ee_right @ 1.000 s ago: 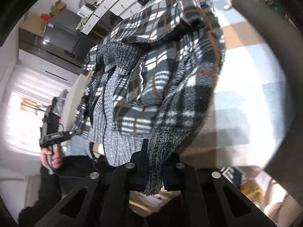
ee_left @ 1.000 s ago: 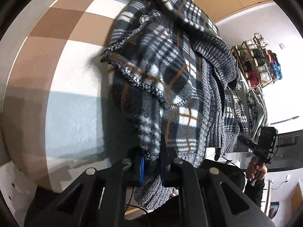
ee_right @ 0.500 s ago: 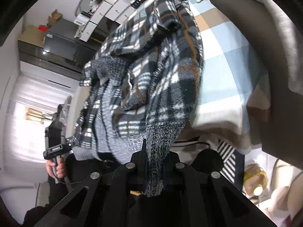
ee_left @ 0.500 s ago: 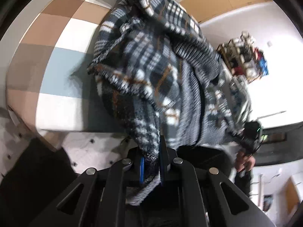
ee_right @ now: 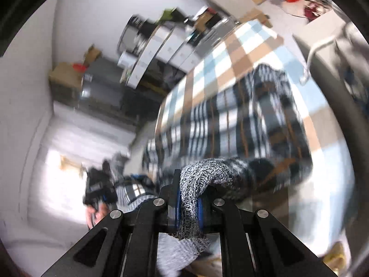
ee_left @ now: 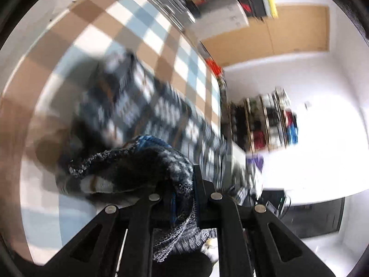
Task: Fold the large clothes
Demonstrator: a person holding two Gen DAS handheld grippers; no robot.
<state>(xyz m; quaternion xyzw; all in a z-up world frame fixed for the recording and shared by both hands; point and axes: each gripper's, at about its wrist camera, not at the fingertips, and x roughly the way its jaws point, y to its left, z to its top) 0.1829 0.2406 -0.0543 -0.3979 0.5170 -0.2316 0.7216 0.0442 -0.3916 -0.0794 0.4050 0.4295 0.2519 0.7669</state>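
In the left wrist view, the left gripper (ee_left: 183, 198) is clamped on the grey knit edge of the plaid jacket (ee_left: 147, 113), which stretches ahead of the fingers over the checked bed (ee_left: 96, 30). In the right wrist view, the right gripper (ee_right: 188, 204) pinches a knit cuff (ee_right: 198, 175); the jacket lies beyond the fingers, and the left gripper shows to their left.

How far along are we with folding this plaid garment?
Early. Done: both grippers are shut on the knit hem, left and right. In hand: the plaid garment is stretched from the grippers out over the checked bed, partly lying on it. Left: no fold shows; it needs laying flat, sleeves in, then folding.
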